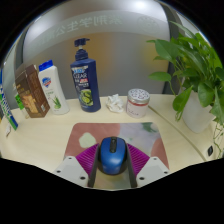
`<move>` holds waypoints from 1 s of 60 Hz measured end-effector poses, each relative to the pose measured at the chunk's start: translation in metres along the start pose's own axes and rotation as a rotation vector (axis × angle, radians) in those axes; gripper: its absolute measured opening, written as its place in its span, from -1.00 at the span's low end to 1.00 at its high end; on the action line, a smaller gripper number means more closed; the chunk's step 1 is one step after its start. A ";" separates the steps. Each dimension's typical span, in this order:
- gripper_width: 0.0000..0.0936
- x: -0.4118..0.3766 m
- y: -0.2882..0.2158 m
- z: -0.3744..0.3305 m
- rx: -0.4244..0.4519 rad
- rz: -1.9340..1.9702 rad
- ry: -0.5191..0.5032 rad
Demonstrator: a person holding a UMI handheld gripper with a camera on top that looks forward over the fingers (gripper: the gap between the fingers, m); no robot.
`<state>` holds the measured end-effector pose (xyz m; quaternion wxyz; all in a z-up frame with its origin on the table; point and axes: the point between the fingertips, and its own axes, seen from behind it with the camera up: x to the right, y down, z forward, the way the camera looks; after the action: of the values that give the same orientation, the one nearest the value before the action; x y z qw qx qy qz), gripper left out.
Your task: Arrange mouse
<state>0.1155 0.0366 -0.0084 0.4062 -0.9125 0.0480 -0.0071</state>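
A blue mouse point(112, 153) sits between my gripper's point(112, 160) two fingers. Both purple pads point(90, 158) press against its sides, so the gripper is shut on it. The mouse is over the near edge of a grey mouse pad point(115, 132) that lies on the pale table just ahead of the fingers. I cannot tell whether the mouse rests on the pad or is held just above it.
Beyond the pad stand a blue pump bottle point(86, 75), a white bottle point(52, 86) and a brown box point(32, 90). A small lidded jar point(138, 101) and a crumpled white thing point(114, 102) sit behind the pad. A leafy potted plant point(195, 65) is at the right.
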 end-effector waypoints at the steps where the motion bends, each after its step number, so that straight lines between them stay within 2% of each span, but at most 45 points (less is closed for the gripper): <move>1: 0.06 0.000 0.000 0.000 0.003 -0.002 -0.001; 4: 0.26 0.000 0.003 -0.004 -0.012 0.000 0.005; 9: 0.83 -0.003 -0.002 -0.017 -0.005 -0.010 0.011; 10: 0.86 -0.003 -0.003 -0.021 -0.003 -0.014 0.015; 12: 0.80 -0.005 -0.006 -0.030 0.000 -0.024 0.021; 34: 0.83 -0.027 -0.031 -0.193 0.126 -0.073 0.116; 46: 0.83 -0.049 -0.013 -0.280 0.178 -0.067 0.140; 60: 0.82 -0.064 0.020 -0.335 0.173 -0.089 0.154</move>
<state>0.0329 -0.2187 0.2026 0.4778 -0.8721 0.0377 -0.0990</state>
